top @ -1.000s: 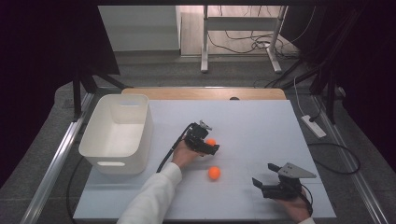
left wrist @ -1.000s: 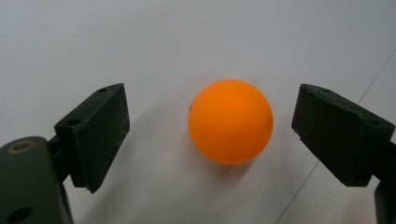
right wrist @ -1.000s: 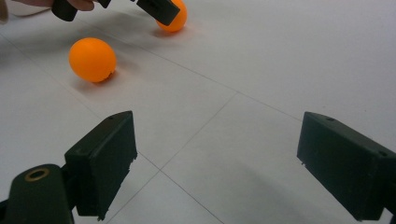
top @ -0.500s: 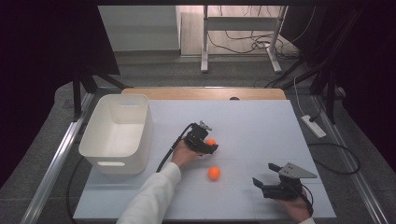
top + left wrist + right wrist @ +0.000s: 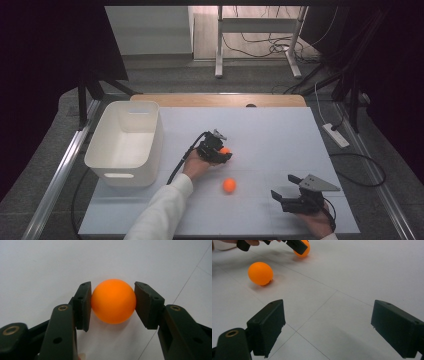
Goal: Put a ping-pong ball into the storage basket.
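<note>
gripping one orange ball between its two black jaws, the left gripper sits near the middle of the high view, on the white table. in the left gripper view both jaw faces press the ball's sides, and the ball sits on the table surface or just above it; i cannot tell which. the person's left hand and white sleeve reach up from the bottom edge of the frame. a second orange ball lies loose on the table, just below and right of the held one, apart from both grippers. the right gripper rests at the lower right of the high view, its jaws spread wide with nothing between them. a white bin stands at the left of the table, well apart from the balls.
</note>
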Action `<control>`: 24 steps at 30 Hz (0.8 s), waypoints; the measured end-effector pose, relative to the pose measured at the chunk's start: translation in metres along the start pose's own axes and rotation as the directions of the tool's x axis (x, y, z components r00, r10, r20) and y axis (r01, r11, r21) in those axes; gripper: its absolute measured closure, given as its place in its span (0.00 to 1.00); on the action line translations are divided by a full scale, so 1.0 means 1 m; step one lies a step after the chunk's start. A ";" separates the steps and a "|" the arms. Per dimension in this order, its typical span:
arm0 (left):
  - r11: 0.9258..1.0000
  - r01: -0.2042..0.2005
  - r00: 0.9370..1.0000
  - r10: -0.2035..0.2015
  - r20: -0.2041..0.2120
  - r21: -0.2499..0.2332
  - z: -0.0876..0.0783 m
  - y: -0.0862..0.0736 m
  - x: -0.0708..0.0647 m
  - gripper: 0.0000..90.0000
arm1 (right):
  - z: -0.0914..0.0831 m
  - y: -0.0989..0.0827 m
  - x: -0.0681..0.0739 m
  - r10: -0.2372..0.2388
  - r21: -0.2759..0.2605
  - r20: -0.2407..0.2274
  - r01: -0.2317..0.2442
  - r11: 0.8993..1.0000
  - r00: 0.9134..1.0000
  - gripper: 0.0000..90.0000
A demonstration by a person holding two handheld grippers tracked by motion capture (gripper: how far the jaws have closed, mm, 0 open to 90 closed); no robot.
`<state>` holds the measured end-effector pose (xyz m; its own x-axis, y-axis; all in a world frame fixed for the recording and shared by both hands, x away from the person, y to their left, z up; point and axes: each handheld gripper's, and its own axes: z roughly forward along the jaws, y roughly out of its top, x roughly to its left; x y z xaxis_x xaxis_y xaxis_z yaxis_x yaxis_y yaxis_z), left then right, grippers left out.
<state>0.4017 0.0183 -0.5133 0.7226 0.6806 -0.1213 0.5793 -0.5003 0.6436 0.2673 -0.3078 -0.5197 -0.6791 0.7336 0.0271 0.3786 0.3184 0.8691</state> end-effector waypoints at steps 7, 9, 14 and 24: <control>1.000 0.012 1.000 -0.012 0.008 -0.023 -0.008 0.001 -0.001 0.56 | 0.000 0.000 0.000 0.000 0.000 0.005 0.000 1.000 1.000 0.13; 0.999 0.015 1.000 -0.015 0.013 -0.028 -0.012 0.002 -0.001 0.56 | 0.000 0.000 0.000 0.000 -0.001 0.006 0.000 1.000 1.000 0.13; 0.999 0.006 1.000 -0.005 0.018 -0.054 -0.022 0.003 -0.006 0.56 | 0.000 0.000 0.000 -0.001 -0.001 0.003 0.001 1.000 1.000 0.13; 0.996 -0.015 1.000 0.017 0.023 -0.088 -0.035 0.005 -0.012 0.56 | 0.000 0.000 0.000 -0.002 -0.001 0.006 0.002 1.000 1.000 0.13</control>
<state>0.3825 0.0260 -0.4822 0.7407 0.6596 -0.1276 0.5330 -0.4614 0.7092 0.2671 -0.3076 -0.5195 -0.6761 0.7365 0.0226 0.3766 0.3190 0.8697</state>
